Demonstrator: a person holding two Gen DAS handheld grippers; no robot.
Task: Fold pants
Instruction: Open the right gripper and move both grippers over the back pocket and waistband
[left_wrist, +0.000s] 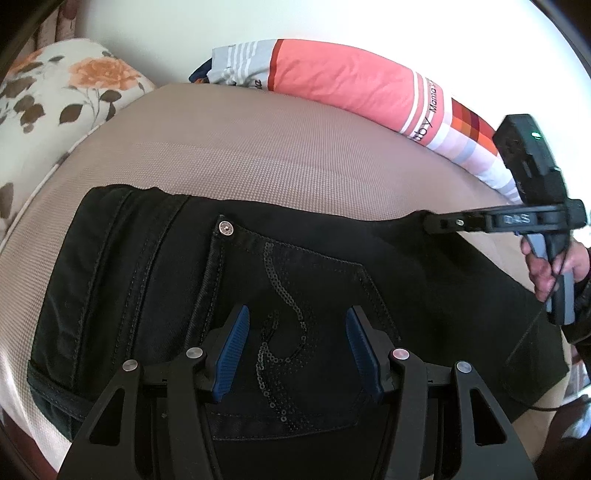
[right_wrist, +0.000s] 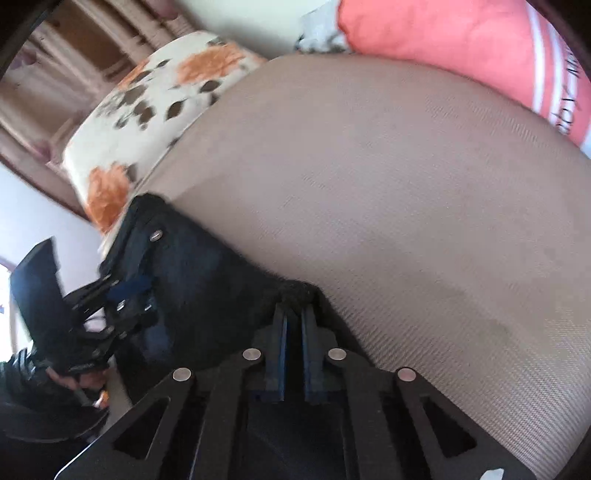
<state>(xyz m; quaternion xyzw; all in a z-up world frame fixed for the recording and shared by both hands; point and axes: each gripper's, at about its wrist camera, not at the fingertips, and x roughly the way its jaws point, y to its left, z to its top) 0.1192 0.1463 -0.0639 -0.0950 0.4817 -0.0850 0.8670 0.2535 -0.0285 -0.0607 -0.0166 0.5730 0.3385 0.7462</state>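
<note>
Black pants (left_wrist: 295, 266) lie flat on a beige mat (left_wrist: 258, 147), back pocket with a sequin pattern facing up. My left gripper (left_wrist: 297, 314) stands open over that pocket, its blue pads (left_wrist: 232, 354) apart on either side of the sequins. In the left wrist view my right gripper (left_wrist: 430, 223) reaches in from the right to the pants' far edge. In the right wrist view the right gripper (right_wrist: 294, 306) is shut, with a tuft of the pants' (right_wrist: 207, 280) edge pinched at its tips. The left gripper (right_wrist: 125, 291) shows there at the left, over the pants.
A coral and striped pillow (left_wrist: 343, 81) lies along the far edge of the mat. A white pillow with orange flowers (left_wrist: 55, 85) sits at the left. A person's hand (left_wrist: 543, 269) holds the right gripper's handle. Bare mat stretches beyond the pants.
</note>
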